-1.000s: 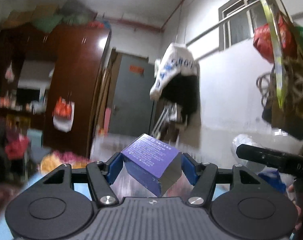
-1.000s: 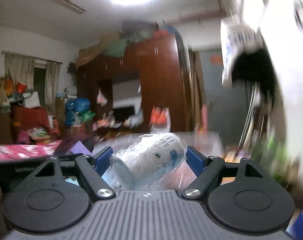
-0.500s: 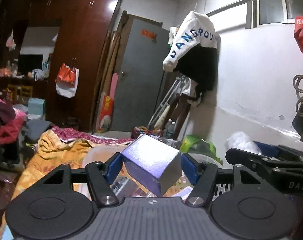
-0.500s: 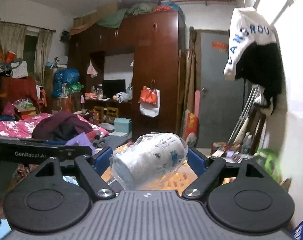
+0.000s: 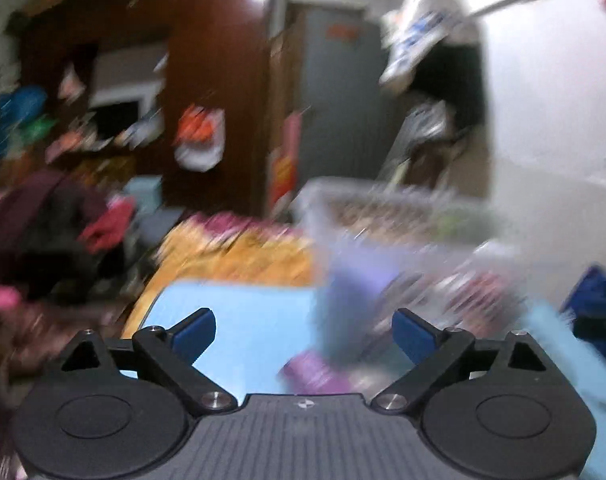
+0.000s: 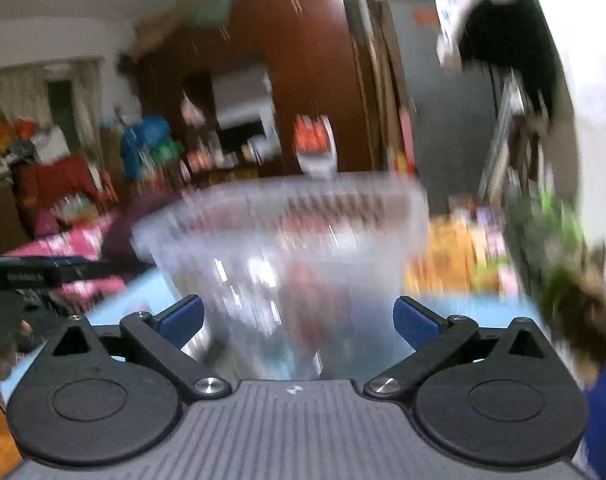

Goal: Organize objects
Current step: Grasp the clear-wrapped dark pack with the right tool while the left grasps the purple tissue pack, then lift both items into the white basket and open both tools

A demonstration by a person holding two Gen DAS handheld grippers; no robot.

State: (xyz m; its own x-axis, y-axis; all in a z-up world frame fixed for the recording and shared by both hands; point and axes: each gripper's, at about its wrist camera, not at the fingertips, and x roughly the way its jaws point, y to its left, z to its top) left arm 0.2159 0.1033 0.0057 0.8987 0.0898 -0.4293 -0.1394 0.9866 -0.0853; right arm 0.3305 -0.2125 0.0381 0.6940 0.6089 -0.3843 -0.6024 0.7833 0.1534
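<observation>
Both views are heavily smeared by motion. In the left wrist view the left gripper has its blue-padded jaws spread wide and opening, with nothing pressed between the pads; a blurred purple box shows right of centre, beyond and apart from the right pad, against the clear plastic storage bin that fills the middle right of the frame. Whether the box has come to rest in the bin cannot be told through the blur. A light blue flat surface lies in the lower centre, and an orange patterned cloth spreads just above it. In the right wrist view the right gripper likewise has its jaws opening and wide apart, gripping nothing; the bin stands directly ahead at centre frame, and a pale smear inside it may be the clear wrapped bottle. A dark brown wardrobe fills the upper centre.
</observation>
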